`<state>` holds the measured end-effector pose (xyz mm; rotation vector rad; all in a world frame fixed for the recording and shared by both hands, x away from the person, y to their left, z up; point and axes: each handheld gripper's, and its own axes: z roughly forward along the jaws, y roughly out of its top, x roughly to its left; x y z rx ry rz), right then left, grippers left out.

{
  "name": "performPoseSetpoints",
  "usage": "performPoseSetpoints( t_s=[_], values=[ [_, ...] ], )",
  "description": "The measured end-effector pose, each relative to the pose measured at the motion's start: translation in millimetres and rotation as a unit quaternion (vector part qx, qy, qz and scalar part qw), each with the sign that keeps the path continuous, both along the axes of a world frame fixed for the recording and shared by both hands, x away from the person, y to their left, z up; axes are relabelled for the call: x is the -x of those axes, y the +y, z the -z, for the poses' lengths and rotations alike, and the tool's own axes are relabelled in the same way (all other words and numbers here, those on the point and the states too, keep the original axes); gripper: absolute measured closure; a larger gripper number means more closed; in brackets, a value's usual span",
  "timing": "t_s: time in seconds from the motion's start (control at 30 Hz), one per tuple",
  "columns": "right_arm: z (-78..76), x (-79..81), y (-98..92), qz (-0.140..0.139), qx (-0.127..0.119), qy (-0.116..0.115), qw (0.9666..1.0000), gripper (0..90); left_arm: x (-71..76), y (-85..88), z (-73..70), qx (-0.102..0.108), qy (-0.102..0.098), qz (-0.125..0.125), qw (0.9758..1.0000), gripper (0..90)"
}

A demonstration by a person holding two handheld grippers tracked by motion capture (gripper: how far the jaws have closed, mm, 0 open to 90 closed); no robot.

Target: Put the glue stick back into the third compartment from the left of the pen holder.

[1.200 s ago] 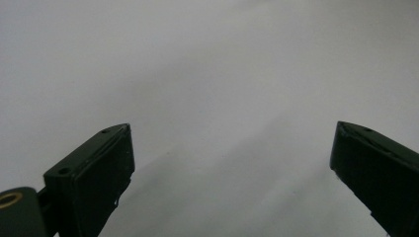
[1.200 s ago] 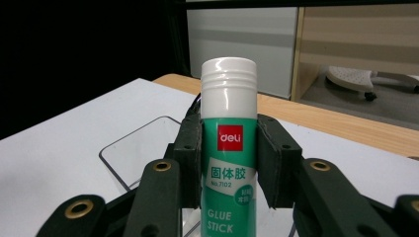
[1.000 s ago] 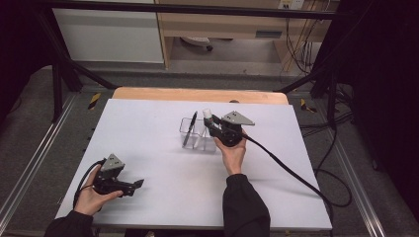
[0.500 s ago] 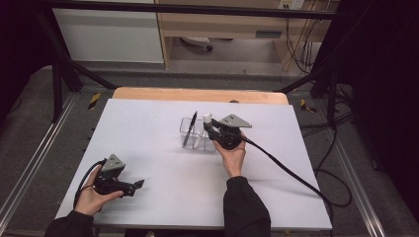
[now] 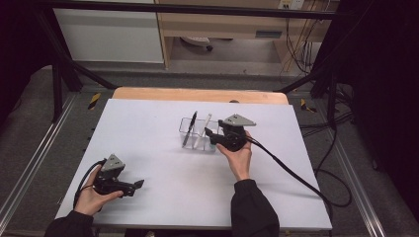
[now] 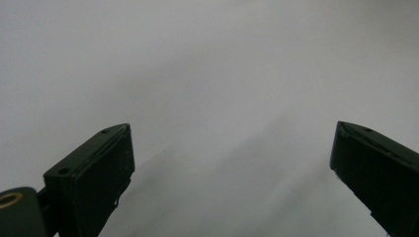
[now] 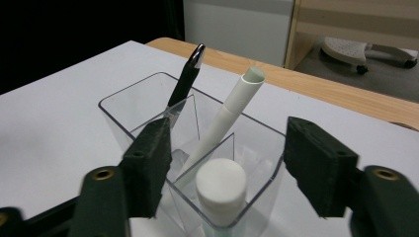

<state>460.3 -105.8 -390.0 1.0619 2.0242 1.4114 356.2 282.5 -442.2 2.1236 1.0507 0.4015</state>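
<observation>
A clear plastic holder (image 5: 187, 123) with several compartments stands mid-table. A black pen (image 5: 189, 129) and a white pen (image 5: 203, 129) lean in its far compartments. In the right gripper view the black pen (image 7: 185, 81) and the white pen (image 7: 232, 108) rise behind a white-capped marker (image 7: 221, 185) that stands in the near compartment of the holder (image 7: 123, 98). My right gripper (image 7: 230, 148) straddles that marker; its jaws have just been opening, and the pads stand clear of the cap. My right gripper (image 5: 210, 137) sits at the holder's right end. My left gripper (image 5: 138, 186) rests open near the front left, with nothing between its jaws (image 6: 230, 148).
The white table top (image 5: 148, 148) has a wooden strip (image 5: 197, 94) along its far edge. A black cable (image 5: 296, 173) trails from the right gripper toward the right edge. Metal rails (image 5: 29, 163) run along both sides of the table.
The right gripper has settled slightly lower at the holder's right end. The left hand and its gripper have stayed where they were.
</observation>
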Motion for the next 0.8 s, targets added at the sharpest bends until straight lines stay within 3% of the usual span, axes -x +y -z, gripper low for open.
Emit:
performPoseSetpoints(
  t_s=[0.17, 0.5, 0.67, 0.8],
  values=[
    [-12.9, 7.3, -9.3, -0.012, 0.011, 0.026, 0.9995, 20.0, -0.1, -0.1, 0.3, -0.001, 0.0, 0.001, 1.0, 3.1],
    [-30.7, 25.9, -34.5, -0.037, 0.025, 0.074, 0.9963, 4.8, 0.1, -1.1, 1.7, -0.002, 0.001, 0.005, 1.0, 3.1],
    [-29.3, 38.0, -51.6, -0.037, 0.044, 0.088, 0.9945, 1.8, 0.3, -1.2, 1.8, 0.0, -0.001, 0.003, 1.0, 3.1],
    [-17.3, 46.5, -67.5, -0.029, 0.047, 0.106, 0.9929, 1.0, 0.3, -2.0, 3.0, -0.001, 0.0, 0.005, 1.0, 3.0]
  ],
)
